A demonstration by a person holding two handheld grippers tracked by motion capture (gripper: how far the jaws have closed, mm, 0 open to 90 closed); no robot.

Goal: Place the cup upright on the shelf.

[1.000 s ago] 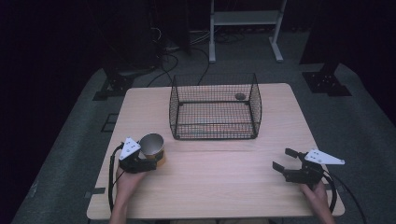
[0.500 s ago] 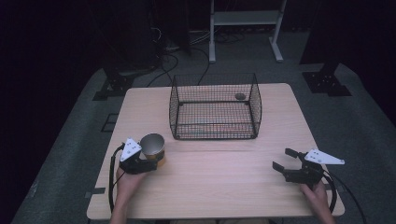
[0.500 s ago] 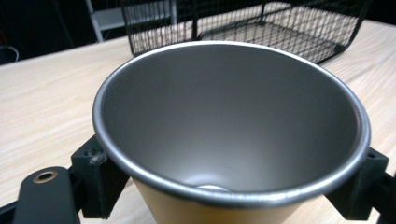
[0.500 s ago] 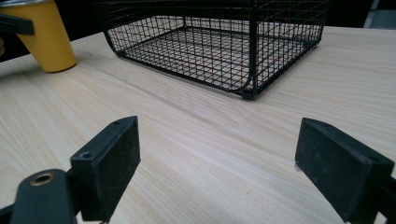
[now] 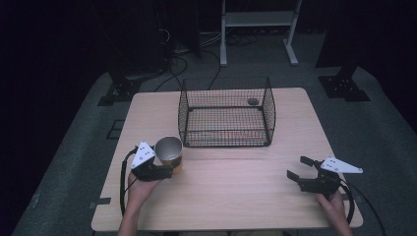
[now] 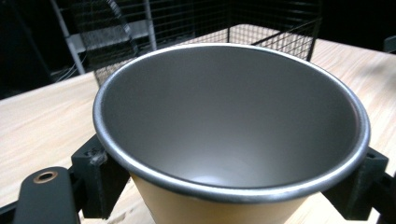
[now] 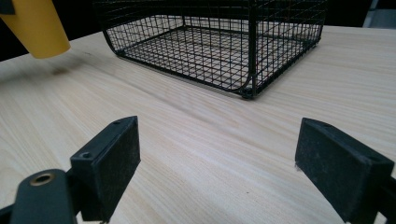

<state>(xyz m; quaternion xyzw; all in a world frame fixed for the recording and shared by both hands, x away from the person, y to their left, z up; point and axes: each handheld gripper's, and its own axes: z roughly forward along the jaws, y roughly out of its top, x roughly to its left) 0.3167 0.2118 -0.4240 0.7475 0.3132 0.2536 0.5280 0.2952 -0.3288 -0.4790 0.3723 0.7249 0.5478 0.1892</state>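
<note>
- The cup (image 5: pixel 168 150), yellow outside with a silvery grey inside and a metal rim, sits at the near left of the wooden table (image 5: pixel 236 196), just in front of the left corner of the wire basket (image 5: pixel 226 112).
- The left gripper (image 5: pixel 164 169) has it: in the left gripper view the two black jaws press against either side of the cup (image 6: pixel 231 135) just under the rim, clamped on its yellow wall.
- The cup stands mouth up, tipped a little toward that gripper's camera, and nothing lies inside it.
- From the right gripper view the cup's base (image 7: pixel 35 28) seems to hang slightly above the tabletop with a faint shadow under it, though the frame cuts it off too much for me to be sure.
- A person's left hand (image 5: pixel 140 189) grips the gripper from behind, the grey three-cornered plate on top.
- The right gripper (image 5: pixel 301 168) rests low at the near right of the table, well apart from the cup, held by the right hand (image 5: pixel 334 206).
- Its jaws stand wide apart with bare wood between them, pointing toward the basket (image 7: pixel 219 42).
- The basket is black wire mesh, open at the top, in the middle of the far half of the table.
- A small dark round thing (image 5: pixel 253 102) lies by its far right corner; I cannot tell what it is.
</note>
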